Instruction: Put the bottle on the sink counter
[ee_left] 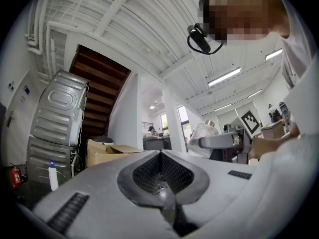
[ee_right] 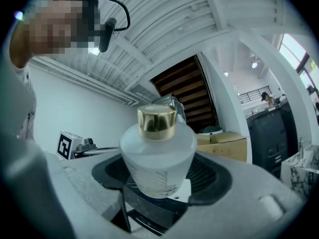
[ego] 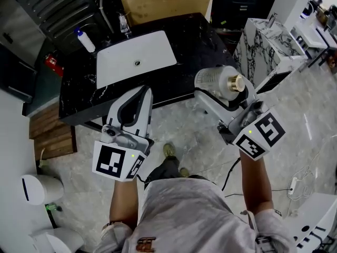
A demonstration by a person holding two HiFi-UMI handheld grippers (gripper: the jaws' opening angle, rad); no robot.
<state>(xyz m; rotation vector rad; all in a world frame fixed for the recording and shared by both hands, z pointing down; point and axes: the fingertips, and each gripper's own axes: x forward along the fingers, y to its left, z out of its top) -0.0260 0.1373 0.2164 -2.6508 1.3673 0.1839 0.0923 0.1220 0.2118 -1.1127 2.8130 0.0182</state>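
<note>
A frosted white bottle (ego: 212, 78) with a gold cap lies tilted in my right gripper (ego: 210, 93), in the air to the right of the counter's front corner. In the right gripper view the bottle (ee_right: 158, 156) fills the gap between the jaws, which are shut on its body. The black sink counter (ego: 189, 46) with a white basin (ego: 118, 62) lies ahead and to the left. My left gripper (ego: 141, 95) hovers over the counter's front edge, below the basin. Its jaws (ee_left: 162, 178) are shut with nothing in them. The bottle (ee_left: 201, 136) also shows in the left gripper view.
A faucet (ego: 125, 23) stands behind the basin and a blue-topped spray bottle (ego: 85, 40) stands at the counter's left end. A cardboard box (ego: 163, 0) sits behind the counter. A marble-patterned cabinet (ego: 263, 49) is to the right, and a wooden mat (ego: 52, 133) and a white bin (ego: 37, 186) to the left.
</note>
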